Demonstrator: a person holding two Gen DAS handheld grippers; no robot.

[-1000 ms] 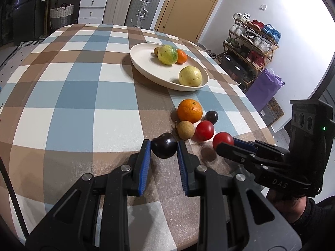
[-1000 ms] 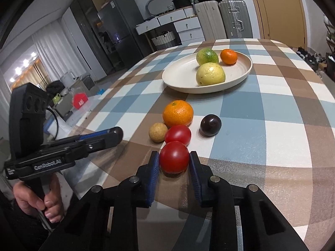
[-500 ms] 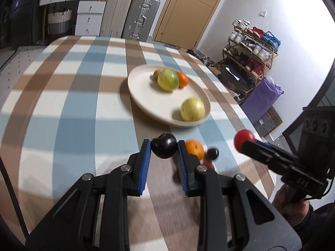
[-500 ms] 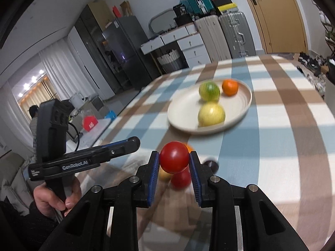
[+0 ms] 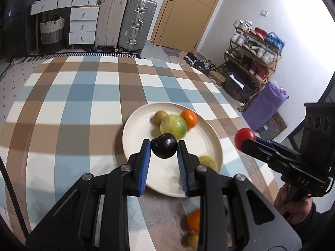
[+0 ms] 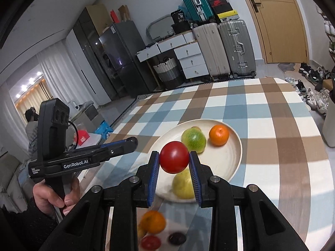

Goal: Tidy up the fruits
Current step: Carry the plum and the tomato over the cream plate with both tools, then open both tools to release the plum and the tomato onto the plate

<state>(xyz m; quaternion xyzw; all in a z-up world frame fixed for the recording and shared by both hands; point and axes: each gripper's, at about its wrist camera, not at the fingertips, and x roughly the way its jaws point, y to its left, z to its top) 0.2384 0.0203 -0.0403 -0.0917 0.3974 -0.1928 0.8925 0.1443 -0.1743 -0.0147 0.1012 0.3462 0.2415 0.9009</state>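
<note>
My left gripper [image 5: 164,149] is shut on a dark plum [image 5: 164,148] and holds it above the near part of the cream plate [image 5: 134,133]. My right gripper [image 6: 174,159] is shut on a red tomato [image 6: 174,156], raised above the plate's near edge [image 6: 236,161]; it also shows in the left wrist view [image 5: 244,139]. On the plate lie a green-yellow fruit [image 5: 173,126], an orange [image 5: 189,118], a small brown fruit [image 5: 160,116] and a yellow fruit [image 6: 183,185]. On the cloth near me lie an orange [image 6: 152,221], a tomato [image 6: 150,241] and a dark plum [image 6: 177,238].
The table wears a blue, brown and white checked cloth [image 5: 69,96]. A pale container [image 6: 329,125] stands at the table's right edge. Suitcases [image 5: 136,25], drawers and a shoe rack [image 5: 251,48] stand beyond the table.
Both grippers have lifted off the table with their fruit and moved forward over the plate. The loose fruits now lie below and behind the fingers.
</note>
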